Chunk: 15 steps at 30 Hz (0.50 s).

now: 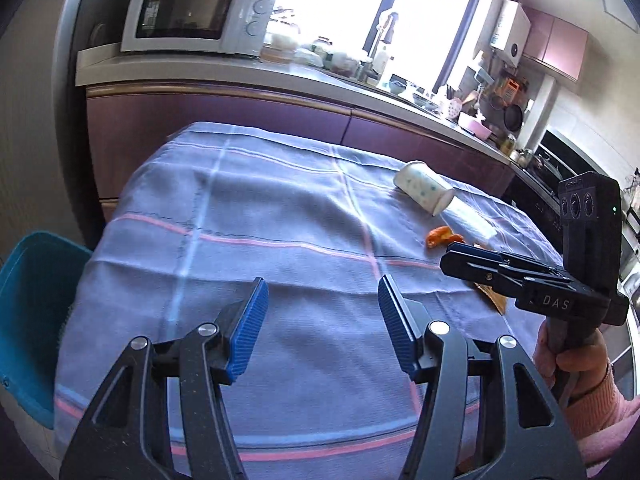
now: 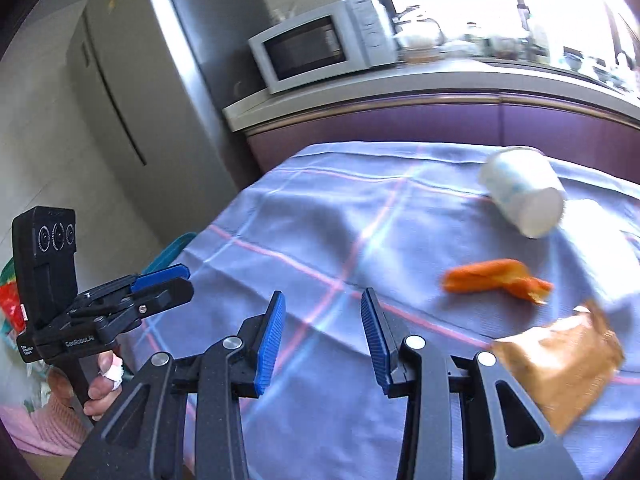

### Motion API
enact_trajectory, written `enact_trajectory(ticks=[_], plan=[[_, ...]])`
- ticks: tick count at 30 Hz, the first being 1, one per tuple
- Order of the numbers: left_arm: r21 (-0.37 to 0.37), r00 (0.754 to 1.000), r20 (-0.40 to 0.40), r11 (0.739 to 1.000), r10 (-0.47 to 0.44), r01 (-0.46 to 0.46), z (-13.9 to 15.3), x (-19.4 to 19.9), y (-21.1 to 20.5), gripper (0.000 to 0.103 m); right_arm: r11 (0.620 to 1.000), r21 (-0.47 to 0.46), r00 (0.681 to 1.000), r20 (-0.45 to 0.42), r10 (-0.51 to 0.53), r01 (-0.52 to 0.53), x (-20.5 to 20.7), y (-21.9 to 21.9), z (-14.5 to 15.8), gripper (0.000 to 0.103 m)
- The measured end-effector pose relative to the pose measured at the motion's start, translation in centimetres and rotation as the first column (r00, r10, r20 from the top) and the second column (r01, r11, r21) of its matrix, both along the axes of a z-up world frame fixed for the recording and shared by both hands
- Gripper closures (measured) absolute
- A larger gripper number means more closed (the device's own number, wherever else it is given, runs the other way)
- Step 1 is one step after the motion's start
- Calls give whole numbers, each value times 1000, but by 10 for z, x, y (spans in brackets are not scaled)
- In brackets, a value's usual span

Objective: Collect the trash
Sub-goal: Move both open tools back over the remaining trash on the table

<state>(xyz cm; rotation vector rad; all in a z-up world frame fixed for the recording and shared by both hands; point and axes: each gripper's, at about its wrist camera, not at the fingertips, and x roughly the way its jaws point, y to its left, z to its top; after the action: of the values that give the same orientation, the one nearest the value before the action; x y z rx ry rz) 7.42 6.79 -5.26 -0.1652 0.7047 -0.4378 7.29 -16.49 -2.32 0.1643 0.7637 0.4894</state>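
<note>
1. The left tongs (image 1: 323, 308) hung wide apart over the tabletop (image 1: 248, 264), gripping nothing.
2. The right tongs (image 2: 323, 322) were also spread, empty, above the checked cloth.
3. A white paper cup (image 2: 522, 192) lay on its side at the far part of the tabletop.
4. An orange peel scrap (image 2: 494, 276) lay just nearer than the cup.
5. A brown wrapper (image 2: 560, 360) lay nearer than the peel, beside the right tongs.
6. A teal bin (image 1: 30, 312) stood beyond the tabletop's left edge.

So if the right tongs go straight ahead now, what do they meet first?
Probably only the bare tablecloth. The open right tongs point between its stripes; the orange peel and paper cup lie off to their right. Depth is unclear.
</note>
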Motion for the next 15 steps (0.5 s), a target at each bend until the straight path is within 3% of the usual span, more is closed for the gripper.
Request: enact_trajectory(ticks=[8, 15], plan=[[38, 991, -20, 990, -135, 136, -2, 31, -76, 47, 981, -12, 981, 24, -191, 192, 5, -78, 2, 61], [87, 972, -54, 968, -230, 234, -6, 62, -142, 47, 931, -22, 931, 22, -365, 365, 23, -150, 1, 50]])
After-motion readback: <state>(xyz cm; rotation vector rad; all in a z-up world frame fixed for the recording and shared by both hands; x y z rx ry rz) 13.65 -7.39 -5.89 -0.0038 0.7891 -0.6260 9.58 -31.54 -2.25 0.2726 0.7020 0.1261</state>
